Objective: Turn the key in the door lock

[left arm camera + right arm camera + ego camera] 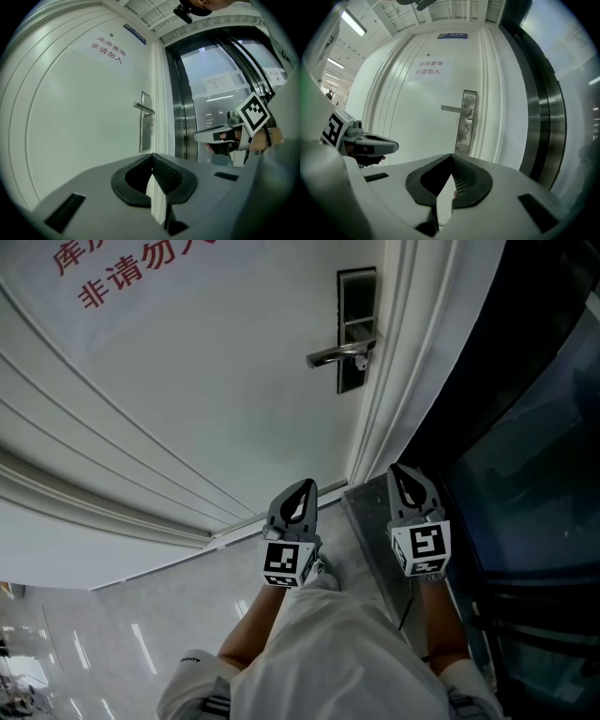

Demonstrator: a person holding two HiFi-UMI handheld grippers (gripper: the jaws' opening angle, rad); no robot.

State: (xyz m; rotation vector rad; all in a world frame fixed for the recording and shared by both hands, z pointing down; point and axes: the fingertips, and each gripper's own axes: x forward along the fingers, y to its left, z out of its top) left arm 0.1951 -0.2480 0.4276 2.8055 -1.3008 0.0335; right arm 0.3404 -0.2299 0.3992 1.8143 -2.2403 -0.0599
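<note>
The white door [216, 399] carries a steel lock plate [356, 329] with a lever handle [336, 355]; a small part just under the lever [360, 363] is too small to make out as a key. In the right gripper view the lock plate [466, 123] shows a round keyhole [465, 127] below the handle [454, 109]. My left gripper [298, 499] and right gripper [411, 482] are side by side, well short of the door, both pointing at it. Each has its jaws shut with nothing between them. The right gripper [218, 136] shows in the left gripper view, and the left gripper [372, 143] in the right gripper view.
Right of the door stand a moulded white frame [394, 362] and a steel-edged dark glass panel [525, 427]. Red printed characters [141, 273] sit high on the door. Glossy floor tiles [112, 643] lie at lower left. The person's legs in pale trousers [328, 662] fill the bottom.
</note>
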